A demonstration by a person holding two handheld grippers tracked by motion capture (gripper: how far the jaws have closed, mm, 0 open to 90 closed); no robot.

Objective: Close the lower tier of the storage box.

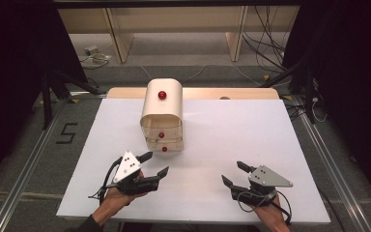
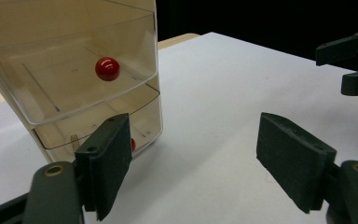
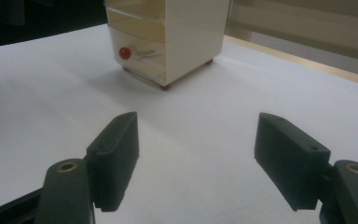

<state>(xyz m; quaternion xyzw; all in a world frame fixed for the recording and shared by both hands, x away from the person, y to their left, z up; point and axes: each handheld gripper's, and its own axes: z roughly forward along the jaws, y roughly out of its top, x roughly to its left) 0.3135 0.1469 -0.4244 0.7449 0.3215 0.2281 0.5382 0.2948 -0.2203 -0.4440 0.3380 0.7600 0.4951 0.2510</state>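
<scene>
While both of our hands rest low in the high view, we hold the left gripper (image 1: 154, 164) at the lower left of the frame, just below and to the left of the small drawer cabinet (image 1: 162, 116). Our left hand (image 1: 117, 195) comes up from the bottom edge, wrist bent a little, so that the gripper slants up and to the right toward the cabinet's front. Its jaws stand wide apart with nothing between them; in the left gripper view the two black pads frame bare white table (image 2: 223, 93), and the cabinet's clear drawers sit at the upper left, close to the left pad but not touching it. A red knob (image 2: 107, 68) shows on the upper of the drawers seen there.

We keep the right gripper (image 1: 233, 173) at the lower right of the high view, well apart from the cabinet, pointing up and to the left. Our right hand (image 1: 270, 215) grips it from behind at the bottom edge. Its jaws are also spread wide and empty; in the right gripper view they open onto bare table, with the cabinet at the top centre of that frame, farther off.

The cabinet stands upright at the centre of the high view, on the white table sheet, its three red knobs facing us.
</scene>
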